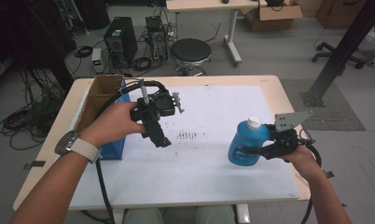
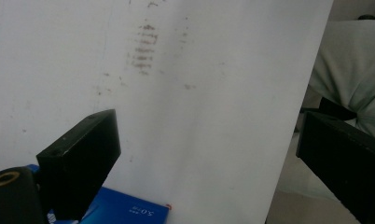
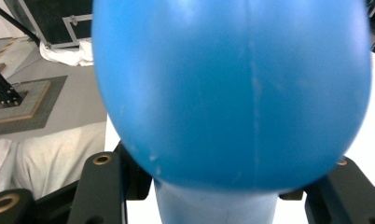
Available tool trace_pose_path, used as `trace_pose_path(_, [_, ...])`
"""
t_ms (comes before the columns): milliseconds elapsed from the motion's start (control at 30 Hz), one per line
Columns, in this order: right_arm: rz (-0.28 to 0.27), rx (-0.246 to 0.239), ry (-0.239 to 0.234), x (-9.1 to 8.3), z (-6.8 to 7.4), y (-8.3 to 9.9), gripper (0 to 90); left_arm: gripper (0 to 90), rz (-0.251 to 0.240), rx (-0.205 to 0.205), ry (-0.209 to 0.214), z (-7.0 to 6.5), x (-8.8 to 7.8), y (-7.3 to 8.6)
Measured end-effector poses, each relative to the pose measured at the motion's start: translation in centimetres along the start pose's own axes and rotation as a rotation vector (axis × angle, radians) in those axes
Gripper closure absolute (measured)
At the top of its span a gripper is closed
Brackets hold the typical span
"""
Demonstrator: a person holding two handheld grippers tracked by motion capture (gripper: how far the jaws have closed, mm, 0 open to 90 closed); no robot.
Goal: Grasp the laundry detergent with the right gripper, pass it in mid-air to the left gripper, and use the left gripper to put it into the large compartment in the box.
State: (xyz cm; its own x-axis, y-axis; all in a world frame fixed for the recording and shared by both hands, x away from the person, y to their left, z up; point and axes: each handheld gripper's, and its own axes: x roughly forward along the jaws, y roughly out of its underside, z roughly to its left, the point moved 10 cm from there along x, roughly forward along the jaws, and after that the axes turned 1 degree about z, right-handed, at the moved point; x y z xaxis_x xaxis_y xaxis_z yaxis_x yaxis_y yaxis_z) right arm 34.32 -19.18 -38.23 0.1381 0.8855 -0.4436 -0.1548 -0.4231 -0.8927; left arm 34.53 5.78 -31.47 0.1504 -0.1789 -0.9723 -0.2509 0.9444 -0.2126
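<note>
A blue bottle (image 1: 245, 145) with a white cap (image 1: 254, 122) hangs just above the white mat (image 1: 199, 172) at the right. My right gripper (image 1: 262, 148) is shut on it from the right side. In the right gripper view the blue bottle (image 3: 232, 88) bulges close to the camera, with the black jaws pressed against it on both sides low down. My left gripper (image 1: 161, 139) is held above the mat's left half, pointing down and toward the person. Its jaws (image 2: 209, 158) stand wide open with only the mat between them.
An open cardboard box (image 1: 98, 100) stands at the table's left edge with a blue box (image 1: 113, 148) against it; the blue box (image 2: 127, 212) lies under my left jaw. Dark smudges (image 1: 187, 135) mark the mat's middle. A stool (image 1: 190, 52) and computer towers (image 1: 120, 39) stand beyond the table.
</note>
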Motion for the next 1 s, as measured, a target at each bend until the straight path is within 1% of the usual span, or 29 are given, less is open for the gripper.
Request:
trace_pose_path(33, [0.002,0.005,-0.002,0.0,0.1,-0.2,43.6,6.8,0.003,0.008,0.003,-0.1,-0.1,-0.1])
trace_pose_path(67, [0.002,0.006,-0.006,0.1,0.2,-0.5,43.6,6.8,0.003,0.008,0.003,-0.1,-0.1,-0.1])
trace_pose_path(100, [0.003,0.005,-0.010,0.1,0.3,-0.7,43.6,6.8,0.004,0.019,0.004,-0.2,-0.4,-0.5])
trace_pose_path(133, [0.003,0.005,-0.010,0.1,0.3,-0.7,43.6,6.8,0.004,0.019,0.004,-0.2,-0.4,-0.5])
trace_pose_path(167, [0.003,-0.001,-0.017,0.3,0.6,-1.2,43.7,6.8,0.002,0.031,0.015,-0.4,-0.6,-0.8])
trace_pose_path(267, [0.006,-0.010,-0.020,0.5,0.8,-1.7,43.6,6.7,0.005,0.036,0.017,-0.4,-0.8,-1.0])
trace_pose_path(300, [0.008,-0.016,-0.027,0.8,1.0,-2.1,43.6,6.7,0.008,0.045,0.020,-0.5,-1.1,-1.1])
trace_pose_path(333, [0.008,-0.016,-0.027,0.8,1.0,-2.1,43.6,6.8,0.008,0.045,0.020,-0.5,-1.1,-1.1])
trace_pose_path(367, [0.008,-0.021,-0.038,1.1,1.2,-2.6,43.7,6.8,0.014,0.052,0.023,-0.7,-1.3,-1.2])
trace_pose_path(467, [0.009,-0.025,-0.047,1.6,1.3,-3.0,43.6,6.8,0.018,0.057,0.025,-0.8,-1.5,-1.3])
trace_pose_path(500, [0.013,-0.032,-0.055,2.1,1.4,-3.4,43.6,6.8,0.016,0.062,0.028,-0.9,-1.7,-1.4])
trace_pose_path(533, [0.013,-0.032,-0.055,2.1,1.4,-3.4,43.6,6.8,0.016,0.062,0.028,-0.9,-1.7,-1.4])
trace_pose_path(567, [0.015,-0.039,-0.067,2.7,1.6,-3.8,43.7,6.9,0.016,0.065,0.036,-1.0,-1.9,-1.5])
trace_pose_path(667, [0.019,-0.051,-0.081,3.6,1.8,-4.5,43.6,6.9,0.021,0.070,0.039,-1.2,-2.1,-1.4])
trace_pose_path(700, [0.019,-0.051,-0.081,3.6,1.8,-4.5,43.6,6.9,0.021,0.070,0.039,-1.2,-2.1,-1.4])
trace_pose_path(733, [0.020,-0.058,-0.092,4.2,2.0,-5.0,43.7,6.9,0.020,0.071,0.042,-1.3,-2.2,-1.5])
trace_pose_path(767, [0.020,-0.058,-0.092,4.2,2.0,-5.0,43.7,6.9,0.020,0.071,0.042,-1.3,-2.2,-1.5])
trace_pose_path(833, [0.021,-0.062,-0.104,4.8,2.1,-5.3,43.6,7.0,0.019,0.074,0.047,-1.4,-2.3,-1.5])
trace_pose_path(867, [0.025,-0.066,-0.115,5.4,2.3,-5.6,43.6,7.0,0.015,0.076,0.051,-1.5,-2.4,-1.5])
trace_pose_path(1000, [0.037,-0.073,-0.136,6.6,2.6,-6.0,43.7,7.0,0.019,0.082,0.057,-1.7,-2.5,-1.5])
